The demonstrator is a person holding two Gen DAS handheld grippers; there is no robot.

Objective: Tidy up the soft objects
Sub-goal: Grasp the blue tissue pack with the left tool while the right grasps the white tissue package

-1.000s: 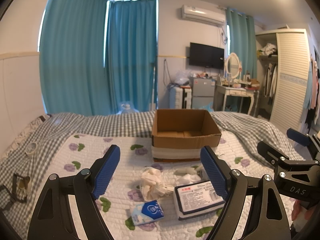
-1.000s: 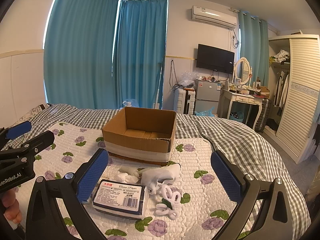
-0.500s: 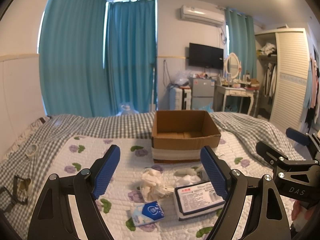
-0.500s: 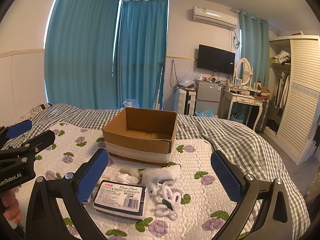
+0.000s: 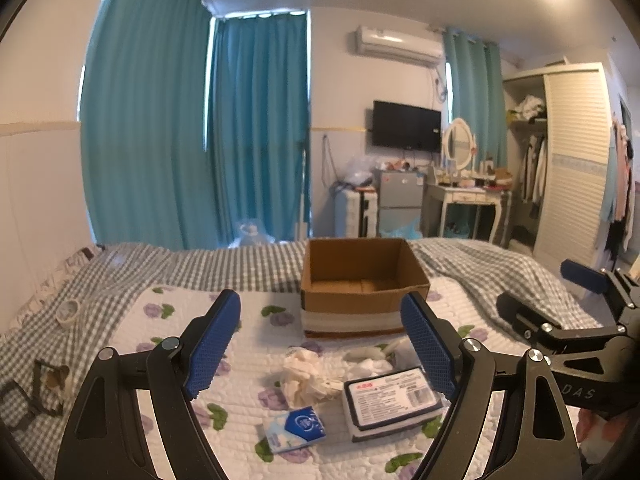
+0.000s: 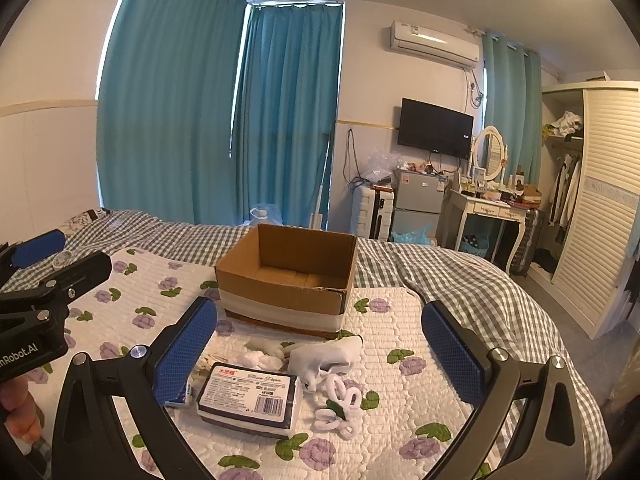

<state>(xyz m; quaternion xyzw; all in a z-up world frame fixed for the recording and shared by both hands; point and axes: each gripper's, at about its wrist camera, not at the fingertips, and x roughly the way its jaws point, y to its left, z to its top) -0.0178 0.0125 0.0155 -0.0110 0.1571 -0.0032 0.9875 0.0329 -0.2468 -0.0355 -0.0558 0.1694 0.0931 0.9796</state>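
Note:
An open, empty cardboard box [image 5: 362, 286] [image 6: 288, 276] stands on the flowered quilt. In front of it lie a tissue pack with a dark-edged label [image 5: 390, 400] [image 6: 250, 398], a small blue-and-white tissue packet [image 5: 294, 428], crumpled white cloths [image 5: 304, 374] [image 6: 320, 356] and a white fuzzy loop piece [image 6: 340, 404]. My left gripper [image 5: 324, 344] is open and empty, above and short of the pile. My right gripper [image 6: 320, 354] is open and empty, likewise held back from the pile.
The quilt [image 6: 400, 392] covers a grey checked bed. A tape roll [image 5: 68, 312] and a dark strap [image 5: 36, 392] lie at the bed's left. A dressing table [image 6: 488, 208], fridge and wardrobe [image 6: 600, 208] stand beyond at the right.
Both views have shifted only slightly; the box and pile sit a little lower in frame. Both grippers stay open and empty.

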